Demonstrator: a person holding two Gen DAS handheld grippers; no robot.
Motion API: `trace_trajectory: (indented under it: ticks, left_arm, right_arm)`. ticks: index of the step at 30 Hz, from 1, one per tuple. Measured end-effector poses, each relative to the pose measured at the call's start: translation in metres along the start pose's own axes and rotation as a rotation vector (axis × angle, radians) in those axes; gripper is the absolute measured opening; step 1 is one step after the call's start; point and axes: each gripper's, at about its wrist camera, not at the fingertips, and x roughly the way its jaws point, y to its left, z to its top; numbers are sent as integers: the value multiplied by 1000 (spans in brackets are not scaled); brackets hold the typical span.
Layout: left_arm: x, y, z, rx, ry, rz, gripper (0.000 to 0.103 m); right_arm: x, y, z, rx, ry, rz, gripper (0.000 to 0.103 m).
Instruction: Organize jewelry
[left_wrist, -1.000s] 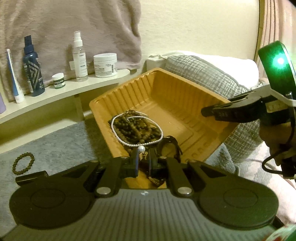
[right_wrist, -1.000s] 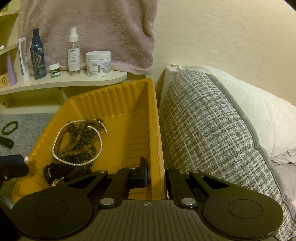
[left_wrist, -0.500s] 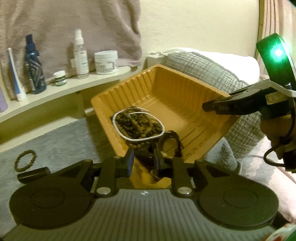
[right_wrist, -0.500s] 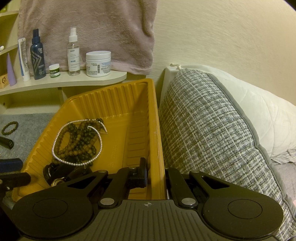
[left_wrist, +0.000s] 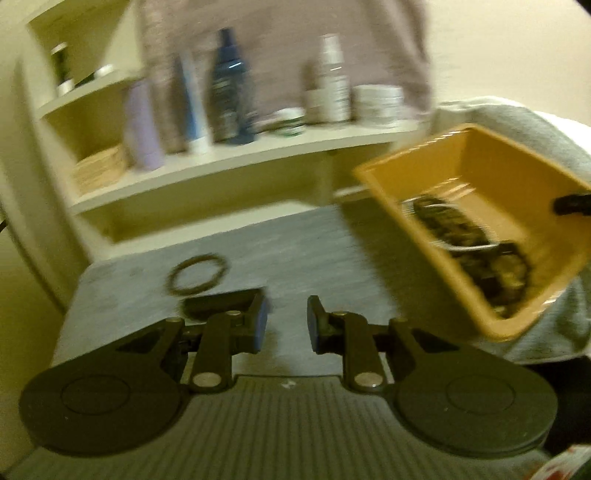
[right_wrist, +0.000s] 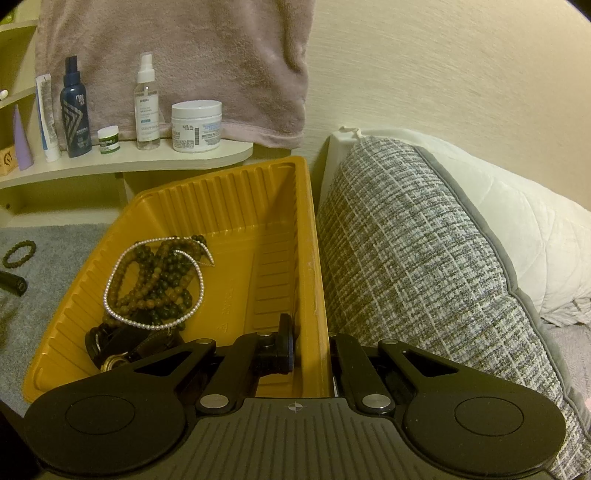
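Note:
A yellow tray (right_wrist: 280, 206) holds a pearl necklace (right_wrist: 110, 288), dark bead strands (right_wrist: 162, 284) and a black strap piece (right_wrist: 122, 343). My right gripper (right_wrist: 310, 350) is shut on the tray's right wall near the front corner. In the blurred left wrist view the tray (left_wrist: 406, 206) is at the right. My left gripper (left_wrist: 286, 321) is open and empty over the grey mat (left_wrist: 295, 251). A dark bead bracelet (left_wrist: 195, 278) lies on the mat just ahead and left of it, with a black cylinder (left_wrist: 218, 306) beside it. The bracelet also shows in the right wrist view (right_wrist: 19, 253).
A curved shelf (right_wrist: 129, 166) behind the tray carries bottles, a tube and jars, with a pink towel (right_wrist: 184, 55) hanging above. A grey woven cushion (right_wrist: 424, 277) and a white pillow (right_wrist: 517, 229) lie right of the tray.
My left gripper opened, let the pearl necklace drop in the tray, and swung left toward the bracelet on the mat. The right gripper has not moved.

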Motion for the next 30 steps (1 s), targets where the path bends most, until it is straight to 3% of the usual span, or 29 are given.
trace_trajectory:
  ticks: [7, 21, 26, 30]
  left_arm:
    - [19, 26, -11, -37, 46, 66, 20]
    - [44, 28, -22, -39, 89, 72, 20]
    - [45, 25, -22, -31, 86, 67, 8]
    - [43, 23, -22, -20, 79, 72, 8]
  right_arm:
    - [1, 1, -1, -4, 2, -3, 4]
    - [2, 1, -1, -3, 3, -4, 4]
    - [2, 1, -1, -2, 3, -3, 4]
    - [2, 1, -1, -2, 3, -3, 4]
